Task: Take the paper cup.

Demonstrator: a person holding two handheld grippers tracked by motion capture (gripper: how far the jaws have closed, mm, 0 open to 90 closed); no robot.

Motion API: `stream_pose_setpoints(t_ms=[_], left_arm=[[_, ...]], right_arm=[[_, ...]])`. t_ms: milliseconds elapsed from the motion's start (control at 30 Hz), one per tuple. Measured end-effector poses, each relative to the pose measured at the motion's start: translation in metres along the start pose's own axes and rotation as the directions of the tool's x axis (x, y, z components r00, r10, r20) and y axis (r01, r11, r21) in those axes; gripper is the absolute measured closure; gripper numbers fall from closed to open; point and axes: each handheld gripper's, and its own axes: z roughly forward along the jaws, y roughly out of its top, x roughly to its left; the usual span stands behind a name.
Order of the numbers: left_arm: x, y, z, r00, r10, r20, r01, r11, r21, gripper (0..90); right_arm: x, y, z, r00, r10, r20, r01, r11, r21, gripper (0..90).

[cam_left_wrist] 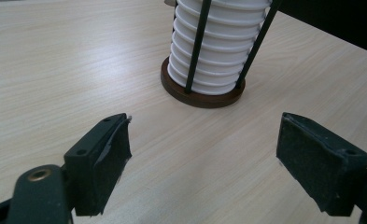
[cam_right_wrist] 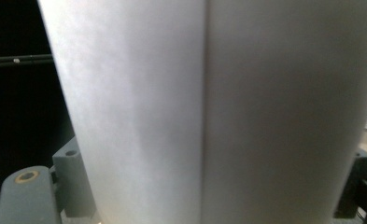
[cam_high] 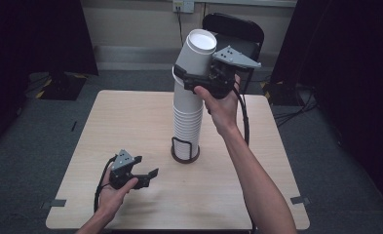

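Wooden bench (cam_high: 130,122) carries a cup stack (cam_high: 188,117) in a holder (cam_high: 185,155). Right hand-held gripper (cam_high: 191,78) clamps the top cup (cam_high: 195,51); left hand-held gripper (cam_high: 147,175) jaws stand apart.

Desk (cam_high: 130,122): light wood-grain top, squared with rounded corners, surface clean. Floor (cam_high: 47,131): grey carpet, with tape marks near the desk's front corners, one at the left (cam_high: 57,203) and one at the right (cam_high: 300,200). Chair (cam_high: 238,29): black, standing beyond the desk's far edge against the back wall. Wall socket (cam_high: 183,6): mounted high on that wall, a cable hanging down from it. Dark curtains (cam_high: 33,34) hang at both sides of the room. Loose cables (cam_high: 296,114) lie on the floor to the right.
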Motion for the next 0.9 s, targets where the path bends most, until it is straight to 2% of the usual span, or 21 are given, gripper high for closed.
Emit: stream_pose_setpoints(t_ms=[167,500,533,700,900], left_arm=[[0.000,0.000,0.000,1.0000,0.003,-0.001,-0.003,1.0000,0.003,17.4],[-0.001,0.000,0.001,1.0000,0.002,0.001,-0.002,1.0000,0.003,17.4],[-0.002,0.000,0.001,1.0000,0.003,0.002,-0.003,1.0000,0.002,17.5],[-0.002,0.000,0.002,0.9999,0.011,0.004,-0.011,0.9999,0.003,17.9],[-0.004,0.000,0.001,0.9984,0.056,0.009,-0.056,0.9984,-0.005,19.4]], right_arm=[[-0.003,0.003,-0.005,0.9996,0.026,-0.013,-0.026,0.999,-0.027,14.0],[-0.009,0.011,-0.019,0.9995,0.029,0.013,-0.029,0.998,-0.058,14.2],[-0.012,0.012,-0.023,0.9991,0.030,0.030,-0.028,0.998,-0.062,14.2],[-0.018,0.014,-0.031,0.9985,0.033,0.044,-0.031,0.998,-0.053,14.3],[-0.027,0.014,-0.042,0.9944,0.059,0.088,-0.058,0.998,-0.019,14.8]])
